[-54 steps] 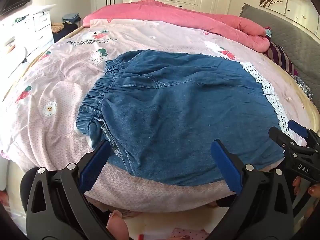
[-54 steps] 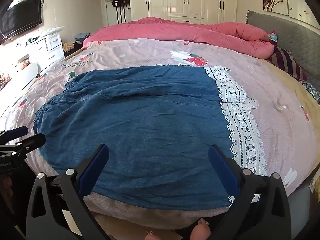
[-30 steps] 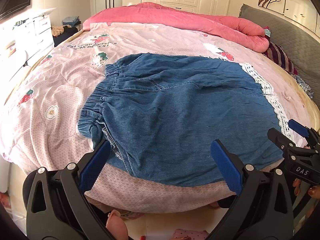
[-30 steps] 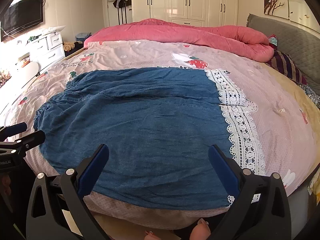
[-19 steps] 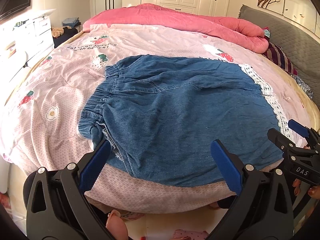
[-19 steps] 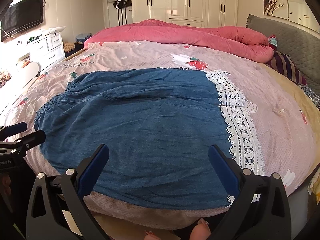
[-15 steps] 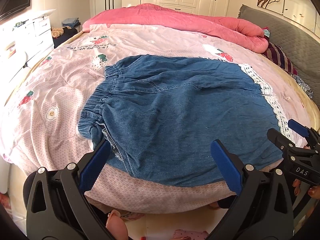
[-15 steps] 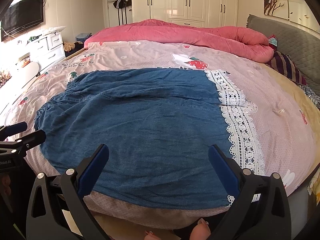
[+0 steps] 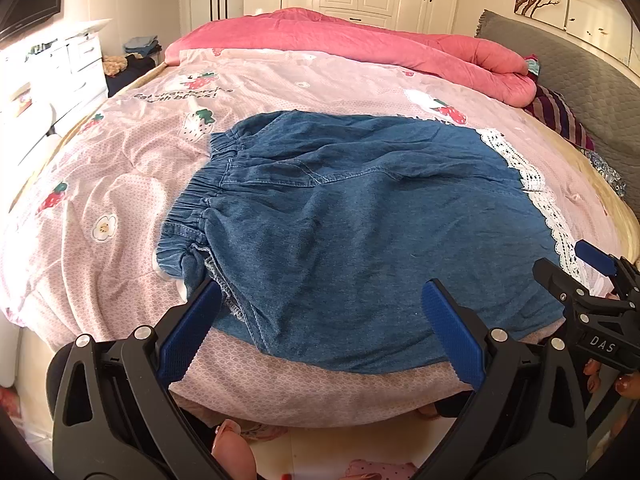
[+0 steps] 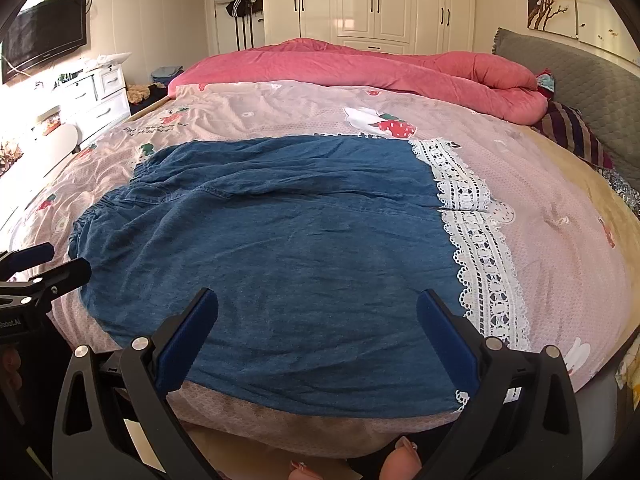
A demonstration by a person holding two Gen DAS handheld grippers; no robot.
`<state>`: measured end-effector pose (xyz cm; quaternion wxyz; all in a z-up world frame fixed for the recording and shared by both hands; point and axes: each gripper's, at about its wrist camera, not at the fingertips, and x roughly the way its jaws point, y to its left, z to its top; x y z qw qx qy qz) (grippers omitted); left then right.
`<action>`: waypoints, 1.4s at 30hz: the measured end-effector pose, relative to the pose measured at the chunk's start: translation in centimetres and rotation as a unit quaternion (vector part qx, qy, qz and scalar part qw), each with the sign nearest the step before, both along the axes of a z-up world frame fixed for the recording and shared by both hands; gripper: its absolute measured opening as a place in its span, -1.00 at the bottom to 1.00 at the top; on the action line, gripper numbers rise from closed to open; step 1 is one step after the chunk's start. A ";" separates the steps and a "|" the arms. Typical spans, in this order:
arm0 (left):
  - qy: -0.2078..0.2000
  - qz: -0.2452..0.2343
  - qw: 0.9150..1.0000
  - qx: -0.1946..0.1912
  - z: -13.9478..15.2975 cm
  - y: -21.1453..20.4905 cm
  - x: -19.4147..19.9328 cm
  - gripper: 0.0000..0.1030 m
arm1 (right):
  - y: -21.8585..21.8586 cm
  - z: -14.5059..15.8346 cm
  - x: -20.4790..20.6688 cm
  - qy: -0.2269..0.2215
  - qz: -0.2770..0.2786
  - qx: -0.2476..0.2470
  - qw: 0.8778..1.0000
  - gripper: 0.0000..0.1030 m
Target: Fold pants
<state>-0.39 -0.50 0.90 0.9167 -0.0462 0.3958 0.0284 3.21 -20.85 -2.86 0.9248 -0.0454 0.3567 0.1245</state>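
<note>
Left wrist view: a pair of blue denim pants (image 9: pixel 352 232) lies flat on a bed covered by a pale pink quilted bedspread (image 9: pixel 120 184) printed with strawberries and small flowers. The soft, slightly wrinkled denim sits on the near half of the bed. Its gathered elastic waistband (image 9: pixel 196 200) is at the left, puckered into fine ridges. A white lace trim (image 9: pixel 536 200) with open scalloped edges runs along the hem at the right. The left gripper (image 9: pixel 320 320) hangs at the near edge of the bed, jaws spread wide and empty. Its 2 black plastic arms end in ribbed blue pads (image 9: pixel 192 328); the left pad overlaps the near waist corner in the picture, though contact cannot be told. The right gripper (image 9: pixel 576 276) shows at the right edge, just beside the lace hem. A thick, puffy coral-pink comforter (image 9: pixel 360 44) is heaped along the far side, with a grey quilted headboard (image 9: pixel 580 80) at the far right.

Right wrist view: the pants (image 10: pixel 280 248) fill the middle of the bed, the lace band (image 10: pixel 476 240) at the right and the waistband at the left. The right gripper (image 10: pixel 318 328) is held at the near edge with jaws wide apart, gripping nothing. The left gripper (image 10: pixel 44 268) pokes in from the left near the waistband. Glossy cream wardrobe doors (image 10: pixel 376 0) stand behind the bed, and a dark flat television (image 10: pixel 44 40) hangs on the left wall.
</note>
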 end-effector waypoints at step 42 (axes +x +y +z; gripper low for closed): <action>0.009 -0.009 1.000 -0.011 -0.5 1.4 5.4 0.83 | 1.5 -0.4 4.9 0.018 0.016 -0.001 1.000 0.92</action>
